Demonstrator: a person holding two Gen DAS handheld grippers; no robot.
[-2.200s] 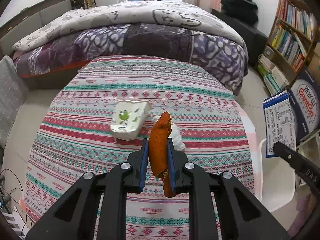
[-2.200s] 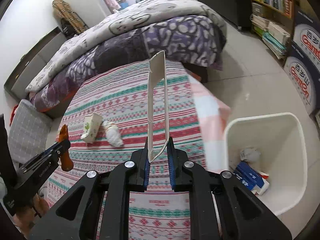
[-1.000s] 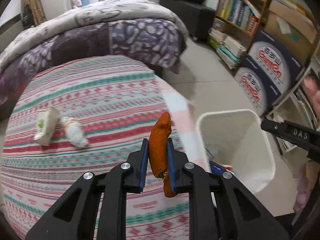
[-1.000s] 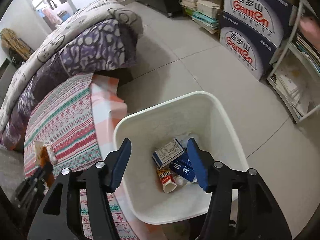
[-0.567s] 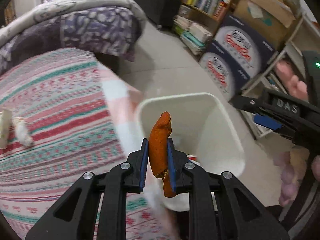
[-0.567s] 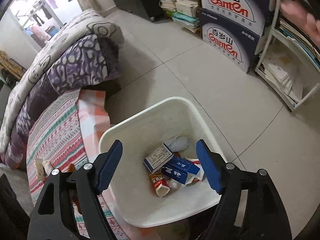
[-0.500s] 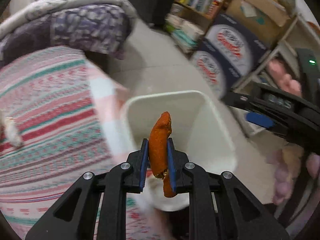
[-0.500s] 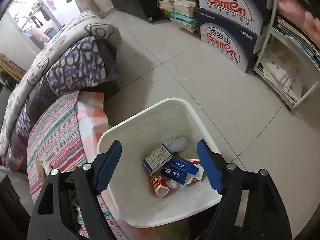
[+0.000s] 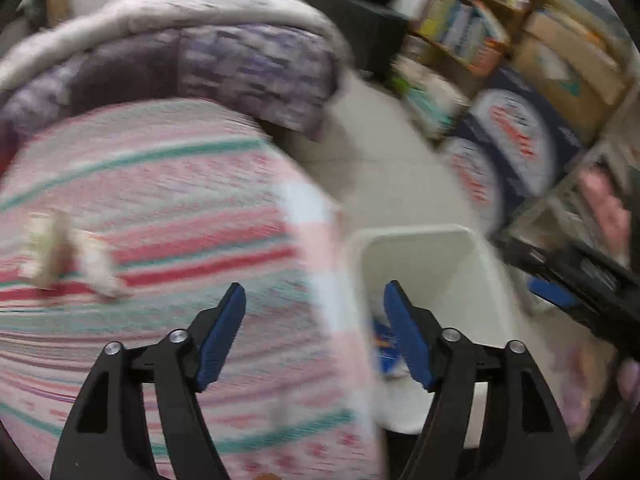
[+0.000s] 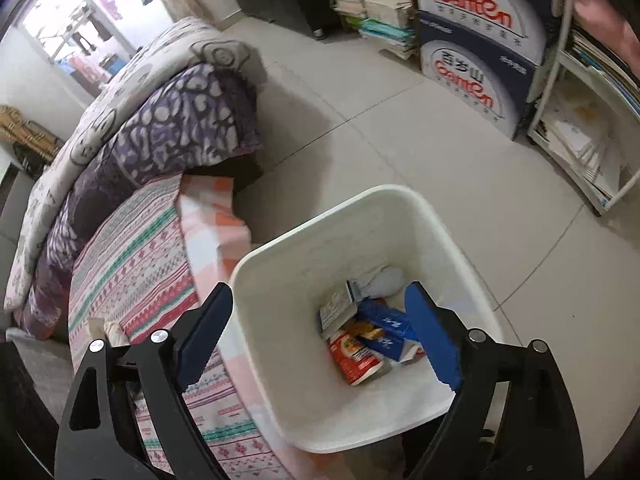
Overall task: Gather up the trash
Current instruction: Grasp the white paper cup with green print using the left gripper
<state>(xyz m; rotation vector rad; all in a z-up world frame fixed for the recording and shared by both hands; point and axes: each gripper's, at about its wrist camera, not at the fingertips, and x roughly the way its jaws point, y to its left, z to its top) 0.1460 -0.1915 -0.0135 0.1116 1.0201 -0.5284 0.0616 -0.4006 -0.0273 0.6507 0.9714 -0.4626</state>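
Note:
The left wrist view is blurred by motion. My left gripper (image 9: 314, 308) has its jaws opening wide, with nothing between them, over the table's edge beside the white bin (image 9: 420, 248). A small carton (image 9: 44, 252) and a crumpled tissue (image 9: 98, 268) lie on the striped tablecloth (image 9: 160, 184). My right gripper (image 10: 319, 294) hangs above the bin (image 10: 400, 194), its jaws still opening and empty. In the bin lie a blue box (image 10: 386, 332), a red packet (image 10: 352, 360), a white box (image 10: 336, 308) and an orange-brown piece (image 10: 362, 329).
A bed with a purple patterned quilt (image 10: 176, 132) stands behind the table. Stacked blue and white cartons (image 10: 476, 48) and a white shelf unit (image 10: 580, 120) with books line the far side of the tiled floor (image 10: 420, 152). A person's hand (image 10: 608, 20) shows at the top right.
My left gripper opened and the orange piece it held is gone from its jaws. Its view swung from over the bin back toward the table. The right jaws widened slightly.

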